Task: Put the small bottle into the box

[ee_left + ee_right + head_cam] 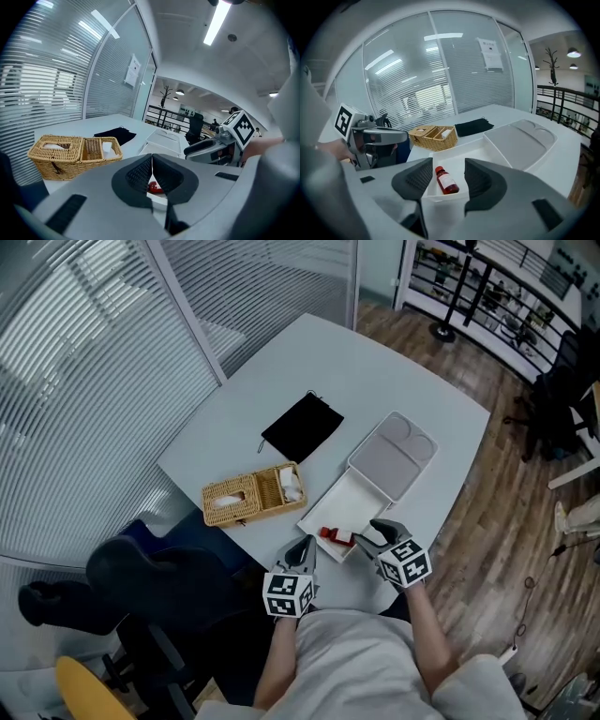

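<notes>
The small bottle (446,181) lies in the open box (361,493)
At the desk's (375,381) near edge, the left gripper's (152,158) jaws are pressed together, empty; the right gripper's (448,164) stand apart, holding nothing. The bottle rests in the box's near corner, with a wicker basket (248,495) to the left and a black pouch (302,426) beyond.

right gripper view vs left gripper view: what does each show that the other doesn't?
Right only: the whole small bottle lying in the box, framed by the right gripper and its parted, empty jaws. Left only: the left gripper with jaws together, the bottle just a red sliver behind them. Both: the box, wicker basket, black pouch.
</notes>
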### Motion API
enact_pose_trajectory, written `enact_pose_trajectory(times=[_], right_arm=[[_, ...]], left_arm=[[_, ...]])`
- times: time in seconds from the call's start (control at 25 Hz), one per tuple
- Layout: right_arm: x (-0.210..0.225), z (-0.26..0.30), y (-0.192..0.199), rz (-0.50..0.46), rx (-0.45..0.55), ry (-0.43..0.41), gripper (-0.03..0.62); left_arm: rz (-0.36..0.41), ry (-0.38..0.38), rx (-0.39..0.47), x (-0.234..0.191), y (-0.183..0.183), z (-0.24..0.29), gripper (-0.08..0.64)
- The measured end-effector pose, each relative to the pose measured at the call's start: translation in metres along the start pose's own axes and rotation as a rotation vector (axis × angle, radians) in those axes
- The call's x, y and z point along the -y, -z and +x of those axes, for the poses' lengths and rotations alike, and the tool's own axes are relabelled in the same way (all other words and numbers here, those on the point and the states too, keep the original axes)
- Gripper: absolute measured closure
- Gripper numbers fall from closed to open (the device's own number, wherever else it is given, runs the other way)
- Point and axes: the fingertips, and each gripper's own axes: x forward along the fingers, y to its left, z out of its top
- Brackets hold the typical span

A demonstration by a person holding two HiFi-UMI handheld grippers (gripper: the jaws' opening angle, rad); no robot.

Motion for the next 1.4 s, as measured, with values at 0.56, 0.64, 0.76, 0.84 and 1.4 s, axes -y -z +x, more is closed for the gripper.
enact_pose_trajectory(times=[0.56, 0.64, 0.76, 0.84, 1.4], right_arm=[[0.0, -0.006, 0.002, 0.012, 0.041, 0.065, 0.374], [0.001, -0.007, 0.001, 0.015, 0.061, 0.081, 0.376], [0.002, -0.008, 0.001, 0.035, 0.082, 0.098, 0.38], [0.001, -0.009, 0.002, 0.045, 0.085, 0.102, 0.382], [0.009, -0.019, 0.005, 0.081, 0.119, 0.14, 0.45]], left_arm=[[0.01, 0.003, -0.003, 0.005, 0.001, -0.001, 0.531], [0.01, 0.002, -0.003, 0.005, 0.002, -0.001, 0.531], [0.012, -0.001, -0.007, 0.005, 0.004, -0.002, 0.531], [0.012, -0.001, -0.008, 0.006, 0.004, -0.003, 0.531], [0.012, -0.002, -0.007, 0.008, 0.008, -0.004, 0.531]])
